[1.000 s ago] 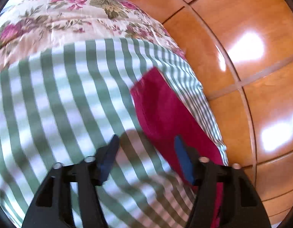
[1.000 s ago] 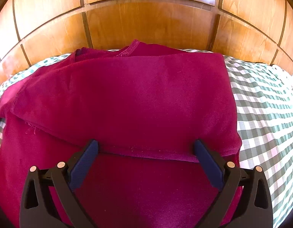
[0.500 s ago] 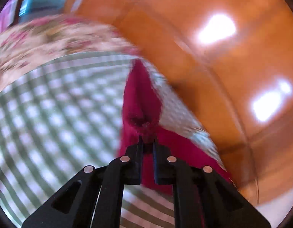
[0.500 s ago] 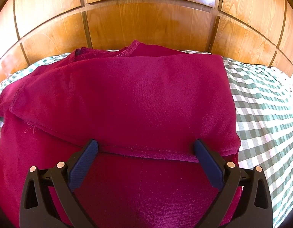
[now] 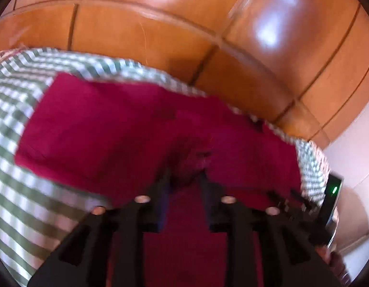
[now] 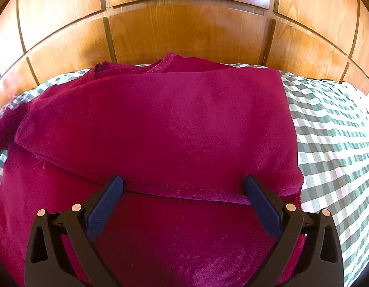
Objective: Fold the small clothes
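Note:
A dark red garment lies partly folded on the green-and-white checked bedcover. Its upper layer is folded toward me, with a hem just ahead of the fingertips. My right gripper is open and empty, hovering over that hem. In the blurred left wrist view the same garment fills the middle. My left gripper is nearly closed and pinches a bunched fold of the red cloth, lifting it.
A glossy wooden headboard stands right behind the garment. Checked bedcover extends left in the left view. A dark device with a green light shows at that view's right edge.
My left gripper closed on an edge of the red garment and swung with it toward the headboard, the cloth now spread across its view. The right gripper has stayed open and still.

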A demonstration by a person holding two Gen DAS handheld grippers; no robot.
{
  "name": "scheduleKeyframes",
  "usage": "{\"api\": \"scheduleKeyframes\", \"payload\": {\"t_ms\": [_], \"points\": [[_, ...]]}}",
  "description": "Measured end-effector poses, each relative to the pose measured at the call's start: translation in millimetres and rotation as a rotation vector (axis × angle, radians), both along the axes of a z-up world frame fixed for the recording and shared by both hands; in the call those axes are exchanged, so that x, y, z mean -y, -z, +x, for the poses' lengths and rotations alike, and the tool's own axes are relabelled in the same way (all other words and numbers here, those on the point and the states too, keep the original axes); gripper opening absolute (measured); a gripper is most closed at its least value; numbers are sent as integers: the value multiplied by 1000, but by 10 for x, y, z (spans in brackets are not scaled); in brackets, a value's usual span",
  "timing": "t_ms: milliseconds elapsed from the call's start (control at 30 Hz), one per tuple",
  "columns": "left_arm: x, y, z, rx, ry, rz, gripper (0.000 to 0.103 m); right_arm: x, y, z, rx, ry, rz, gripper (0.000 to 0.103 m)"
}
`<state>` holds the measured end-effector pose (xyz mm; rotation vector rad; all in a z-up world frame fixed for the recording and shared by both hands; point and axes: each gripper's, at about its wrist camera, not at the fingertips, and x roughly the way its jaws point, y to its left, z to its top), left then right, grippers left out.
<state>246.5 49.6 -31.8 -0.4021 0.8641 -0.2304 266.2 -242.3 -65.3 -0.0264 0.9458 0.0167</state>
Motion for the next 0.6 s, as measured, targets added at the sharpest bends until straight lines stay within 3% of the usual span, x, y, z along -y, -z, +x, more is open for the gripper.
{"api": "scheduleKeyframes", "payload": {"t_ms": [33,100,167,267,333,400,500,600], "points": [[7,34,-60,-4,-4,0,40,2,-8,2,0,0,2,100],[34,56,-235,-9,-3,2,42,6,-48,1,2,3,7,99],[35,77,-464,-9,-5,29,42,-10,-159,-32,29,8,38,90],[-35,152,-650,-13,-12,44,42,-141,-297,-75,20,-48,249,75],[-64,198,-770,-19,-15,51,41,-411,-315,-59,-31,-145,376,59],[-98,248,-858,-21,-12,49,41,-748,-290,-42,-76,-241,422,48],[-88,323,-935,-23,-4,77,41,-1310,-149,46,-178,-356,497,47],[-63,410,-953,-16,-3,82,42,-1633,-26,191,-217,-363,490,47]]}}
